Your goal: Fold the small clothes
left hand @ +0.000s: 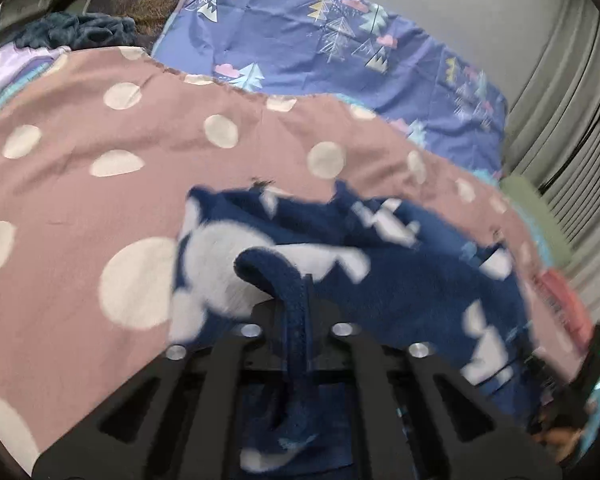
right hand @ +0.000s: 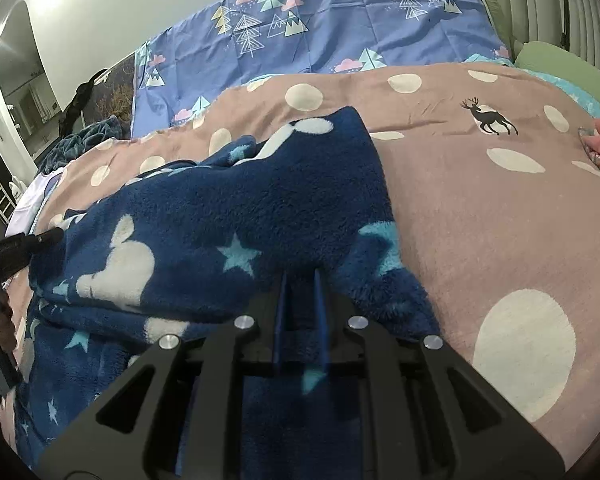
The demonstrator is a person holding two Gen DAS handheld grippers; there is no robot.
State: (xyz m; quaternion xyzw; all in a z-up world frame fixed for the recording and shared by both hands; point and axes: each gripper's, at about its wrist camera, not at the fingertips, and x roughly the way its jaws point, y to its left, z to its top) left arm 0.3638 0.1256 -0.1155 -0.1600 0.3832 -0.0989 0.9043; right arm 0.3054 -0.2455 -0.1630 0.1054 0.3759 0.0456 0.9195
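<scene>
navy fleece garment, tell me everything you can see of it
The navy blue fleece garment with white cloud-like shapes and light blue stars looks thick and fuzzy. It is rumpled and partly doubled over, resting on the dusty pink bedcover with white dots. Both tongs are shut on its edges: the left tongs pinch a rolled hem, the right tongs a folded edge.

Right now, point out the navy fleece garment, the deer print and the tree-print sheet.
navy fleece garment point(right hand: 268, 204): right wrist view, plain navy pile above a star.
deer print point(right hand: 490, 117): right wrist view, the deer's body.
tree-print sheet point(left hand: 284, 36): left wrist view, bare blue cloth.
</scene>
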